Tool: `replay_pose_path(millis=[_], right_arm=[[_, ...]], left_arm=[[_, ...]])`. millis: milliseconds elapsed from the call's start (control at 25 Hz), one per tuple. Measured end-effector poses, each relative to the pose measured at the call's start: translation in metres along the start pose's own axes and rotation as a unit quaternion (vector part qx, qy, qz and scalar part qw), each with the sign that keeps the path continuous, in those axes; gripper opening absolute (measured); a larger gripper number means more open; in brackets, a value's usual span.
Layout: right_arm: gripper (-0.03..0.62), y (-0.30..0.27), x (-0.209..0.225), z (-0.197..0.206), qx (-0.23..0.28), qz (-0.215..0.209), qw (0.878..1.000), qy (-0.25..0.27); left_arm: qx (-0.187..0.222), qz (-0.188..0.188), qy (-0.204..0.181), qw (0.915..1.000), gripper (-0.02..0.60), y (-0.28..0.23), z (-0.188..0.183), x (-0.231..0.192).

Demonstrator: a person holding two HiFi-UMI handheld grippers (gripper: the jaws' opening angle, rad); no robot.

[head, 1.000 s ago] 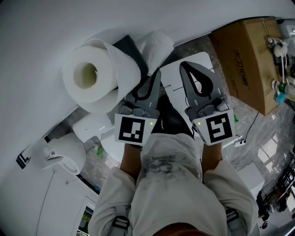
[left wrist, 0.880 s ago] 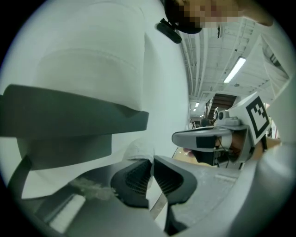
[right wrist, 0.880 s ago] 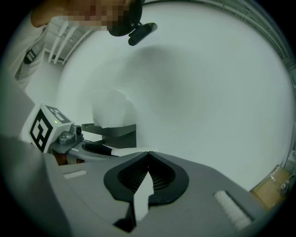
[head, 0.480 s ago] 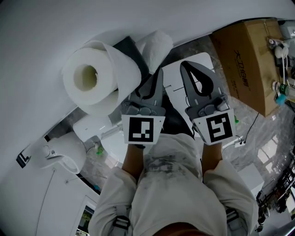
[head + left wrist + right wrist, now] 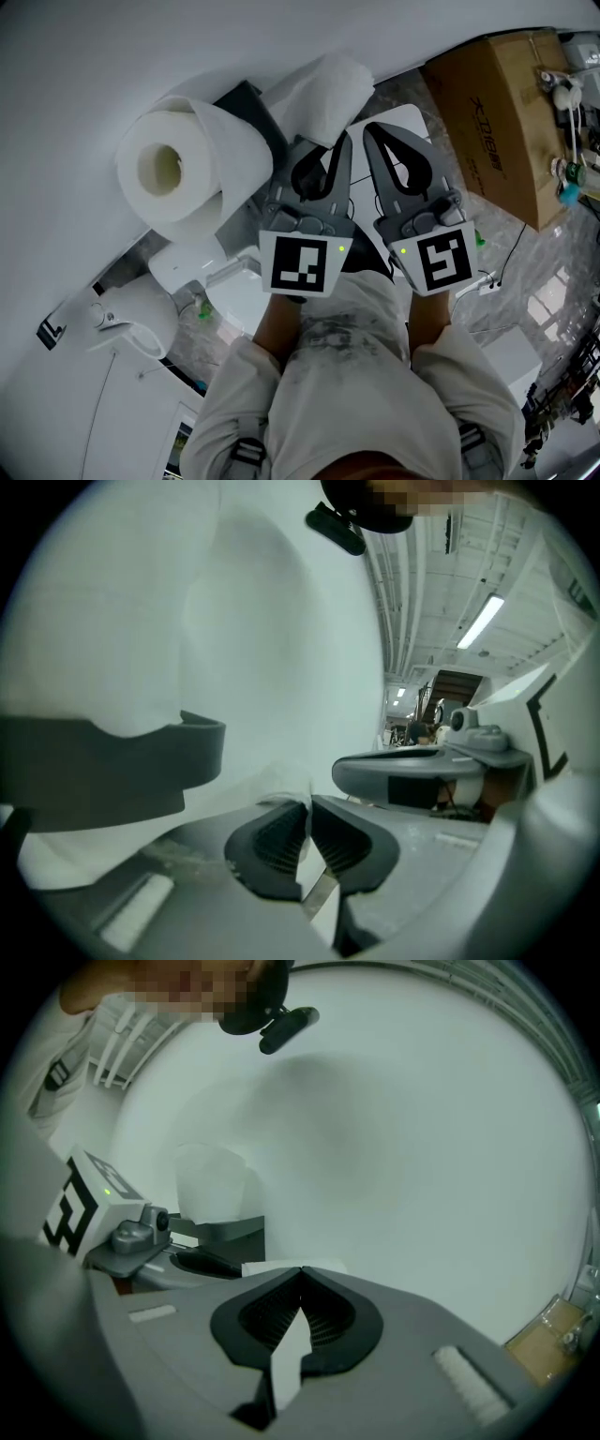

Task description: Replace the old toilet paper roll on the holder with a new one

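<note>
My left gripper [image 5: 307, 806] pinches the soft, crumpled paper tail [image 5: 323, 89] between its ribbed pads. My right gripper [image 5: 300, 1274] is closed on nothing. The fat white roll [image 5: 178, 169] sits on a dark grey holder [image 5: 246, 98] and hides most of it. Over the last second my left has slid beside my right, drawing the tail along.

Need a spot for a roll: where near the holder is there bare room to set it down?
The white flat top beyond the right gripper shows bare, bordered by the loose paper and the cardboard box. The marble floor below the box is open too, save a cable. Crowded: the roll, holder and left gripper, shut on that paper.
</note>
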State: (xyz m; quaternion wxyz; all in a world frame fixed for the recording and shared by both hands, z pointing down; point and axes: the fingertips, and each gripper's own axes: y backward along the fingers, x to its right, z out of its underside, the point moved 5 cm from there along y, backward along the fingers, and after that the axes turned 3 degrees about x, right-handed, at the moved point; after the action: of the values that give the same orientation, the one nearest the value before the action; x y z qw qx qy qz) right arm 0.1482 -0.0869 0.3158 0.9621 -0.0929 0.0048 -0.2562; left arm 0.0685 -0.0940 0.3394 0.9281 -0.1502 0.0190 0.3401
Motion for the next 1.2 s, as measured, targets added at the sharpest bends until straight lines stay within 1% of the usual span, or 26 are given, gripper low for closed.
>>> replay_pose_path(millis=[200,480,880,1040,1200], right_arm=[[0.002,0.011,0.0,-0.004,0.005,0.007,1.0,0.003],[0.002,0.027,-0.011,-0.021,0.02,0.008,1.0,0.004],[0.008,0.053,-0.048,-0.054,0.043,-0.004,0.999,0.019],[0.049,0.052,-0.063,-0.066,0.049,-0.025,0.998,0.03],[0.082,0.049,-0.075,-0.077,0.055,-0.051,0.996,0.038]], left_arm=[[0.009,0.018,-0.016,0.9997,0.015,0.006,-0.007,0.009],[0.025,0.03,-0.026,0.9989,0.015,0.029,-0.017,0.013],[0.036,0.08,-0.032,0.9956,0.015,0.079,-0.016,0.023],[0.034,0.107,-0.044,0.9928,0.017,0.099,-0.012,0.027],[0.03,0.108,-0.039,0.9929,0.017,0.119,-0.006,0.025]])
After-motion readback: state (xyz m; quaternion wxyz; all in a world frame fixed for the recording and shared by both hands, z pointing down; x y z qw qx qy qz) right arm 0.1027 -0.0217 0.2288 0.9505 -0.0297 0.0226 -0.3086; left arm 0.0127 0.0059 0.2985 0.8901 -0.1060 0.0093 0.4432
